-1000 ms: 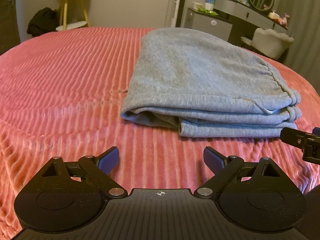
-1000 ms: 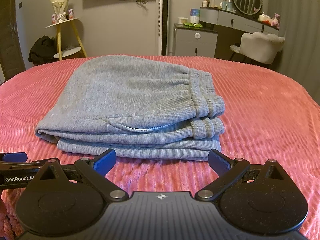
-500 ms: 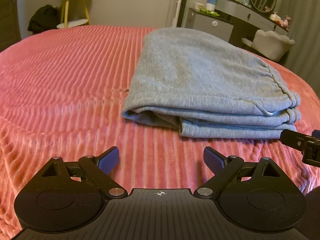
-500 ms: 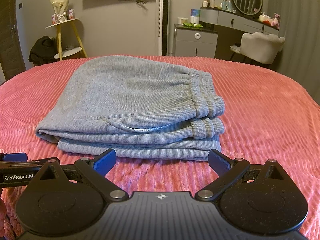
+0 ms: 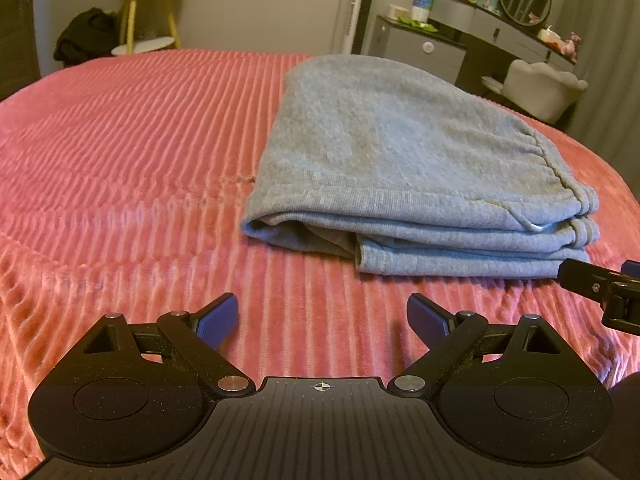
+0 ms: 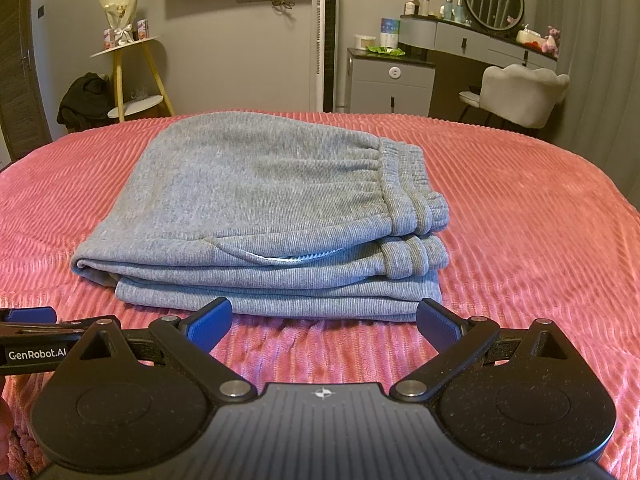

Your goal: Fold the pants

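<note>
Jaws spread, pants [image 6: 264, 200] folded, underside hidden

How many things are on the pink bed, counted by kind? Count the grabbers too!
Grey folded pants: 1
Grabbers, the left gripper and the right gripper, both open: 2
Pink bedspread: 1
Total: 4

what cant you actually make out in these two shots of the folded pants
- Pants: the legs and hems are tucked inside the stack in both views, so whether the inner layers lie even is hidden.
- Far edge of the pants: hidden behind the stack's own top in both views.
- Right gripper: in the left wrist view, cut off by the right edge.
- Bottles on the dresser: too small to read, right wrist view.
</note>
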A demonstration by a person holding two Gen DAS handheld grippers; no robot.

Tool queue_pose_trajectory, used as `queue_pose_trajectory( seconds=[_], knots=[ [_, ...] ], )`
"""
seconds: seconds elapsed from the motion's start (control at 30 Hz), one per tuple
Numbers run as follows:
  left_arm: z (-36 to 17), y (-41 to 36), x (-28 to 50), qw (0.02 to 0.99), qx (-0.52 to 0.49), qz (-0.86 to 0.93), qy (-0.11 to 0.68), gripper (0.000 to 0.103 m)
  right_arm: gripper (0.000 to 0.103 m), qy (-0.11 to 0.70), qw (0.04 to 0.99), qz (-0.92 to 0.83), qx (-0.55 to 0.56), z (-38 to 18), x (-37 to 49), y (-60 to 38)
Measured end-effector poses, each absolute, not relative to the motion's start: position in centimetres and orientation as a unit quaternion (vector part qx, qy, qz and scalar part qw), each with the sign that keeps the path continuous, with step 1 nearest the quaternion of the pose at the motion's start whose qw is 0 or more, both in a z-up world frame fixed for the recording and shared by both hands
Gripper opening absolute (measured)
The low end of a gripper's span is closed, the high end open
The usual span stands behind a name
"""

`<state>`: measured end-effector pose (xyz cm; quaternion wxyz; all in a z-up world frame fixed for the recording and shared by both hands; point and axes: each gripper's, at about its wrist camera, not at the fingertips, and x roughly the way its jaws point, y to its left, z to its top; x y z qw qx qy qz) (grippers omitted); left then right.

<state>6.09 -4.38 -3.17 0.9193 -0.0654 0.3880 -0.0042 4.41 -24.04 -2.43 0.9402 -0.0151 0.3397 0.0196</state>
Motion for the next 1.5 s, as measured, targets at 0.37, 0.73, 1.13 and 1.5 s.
queue_pose_trajectory(
  seconds=[0.37, 0.73, 1.13, 1.5],
  knots=[
    [-3.08, -4.35, 6.09, 0.919, -0.068, -0.006, 0.388, 0.095, 0.099, 0.340, 0.940, 0.020, -0.015, -2.41, 4.42, -24.04],
    [-3.07, -4.29, 6.14, 0.920, -0.069, -0.007, 0.387, 0.095, 0.099, 0.340, 0.940, 0.022, -0.014, -2.41, 4.37, -23.99],
    [-2.92, -4.26, 6.07, 0.921, -0.071, -0.016, 0.382, 0.095, 0.099, 0.339, 0.940, 0.021, -0.014, -2.40, 4.31, -23.97],
    [-2.86, -4.26, 5.97, 0.924, -0.071, -0.024, 0.376, 0.095, 0.099, 0.339, 0.941, 0.022, -0.010, -2.33, 4.20, -24.09]
  ],
)
